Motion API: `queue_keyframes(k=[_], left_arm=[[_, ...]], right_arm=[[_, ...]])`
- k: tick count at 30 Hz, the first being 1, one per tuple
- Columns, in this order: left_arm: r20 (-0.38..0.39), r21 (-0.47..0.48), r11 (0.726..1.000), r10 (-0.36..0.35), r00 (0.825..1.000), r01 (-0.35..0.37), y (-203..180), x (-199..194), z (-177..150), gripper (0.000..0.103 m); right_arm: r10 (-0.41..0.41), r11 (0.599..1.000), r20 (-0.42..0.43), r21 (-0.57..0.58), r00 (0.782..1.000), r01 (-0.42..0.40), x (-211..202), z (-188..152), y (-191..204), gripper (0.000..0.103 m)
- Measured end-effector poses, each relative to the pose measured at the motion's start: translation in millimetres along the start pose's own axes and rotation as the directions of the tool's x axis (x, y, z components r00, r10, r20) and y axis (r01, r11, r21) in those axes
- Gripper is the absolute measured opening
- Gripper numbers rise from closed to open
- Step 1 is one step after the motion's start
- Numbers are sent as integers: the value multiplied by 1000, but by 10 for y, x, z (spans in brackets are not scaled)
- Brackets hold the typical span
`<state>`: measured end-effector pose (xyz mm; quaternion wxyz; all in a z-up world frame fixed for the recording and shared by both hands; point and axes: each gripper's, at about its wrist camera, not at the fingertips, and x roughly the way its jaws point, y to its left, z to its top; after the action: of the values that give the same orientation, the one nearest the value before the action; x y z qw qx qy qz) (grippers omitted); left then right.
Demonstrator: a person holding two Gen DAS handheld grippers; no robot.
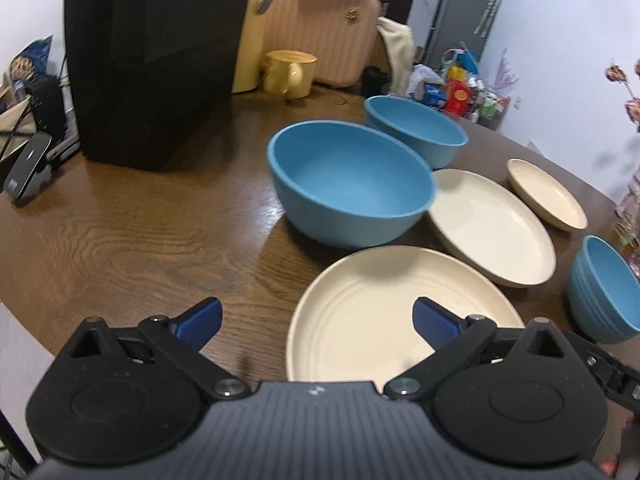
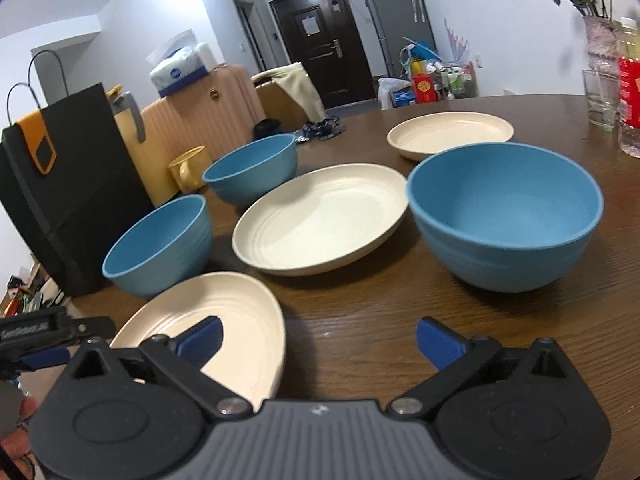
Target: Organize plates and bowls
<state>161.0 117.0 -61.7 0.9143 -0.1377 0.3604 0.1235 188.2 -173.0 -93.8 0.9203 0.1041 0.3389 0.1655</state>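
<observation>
Three blue bowls and three cream plates stand apart on a brown wooden table (image 1: 120, 232). In the left wrist view, a near plate (image 1: 384, 312) lies under my open, empty left gripper (image 1: 316, 320); behind it are a big bowl (image 1: 352, 180), a far bowl (image 1: 416, 128), a middle plate (image 1: 492, 224), a small far plate (image 1: 548, 192) and a bowl at the right edge (image 1: 604, 288). In the right wrist view, my open, empty right gripper (image 2: 320, 340) hovers over bare table between the near plate (image 2: 224, 320) and a large bowl (image 2: 504, 212). The middle plate (image 2: 320, 216) lies ahead.
A black bag (image 1: 152, 56) stands at the table's far left, with a yellow mug (image 1: 290, 74) and a pink suitcase (image 1: 320, 28) behind. A glass (image 2: 600, 96), a red-labelled bottle (image 2: 630, 84) and a vase of dried flowers (image 2: 600, 40) stand at the far right.
</observation>
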Motion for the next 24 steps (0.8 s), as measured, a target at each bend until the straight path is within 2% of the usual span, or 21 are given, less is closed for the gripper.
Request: queue_keyframes(k=[8,14,24], left_arm=[[55,101,993,-74,996,68,-310,-205,123,103],[72,154,981,-126,989,114,-592,-255,301,103],[85,163,976,-160,983,144,-980,-193,688,103]], right_arm=[[-21,1000,21,-11,1000,21,18,174,-57,103],[-2,1000,50,-12,999,2,-13,413,-82,103],[29,999,97,35,995,-32,-23,892,-248,103]])
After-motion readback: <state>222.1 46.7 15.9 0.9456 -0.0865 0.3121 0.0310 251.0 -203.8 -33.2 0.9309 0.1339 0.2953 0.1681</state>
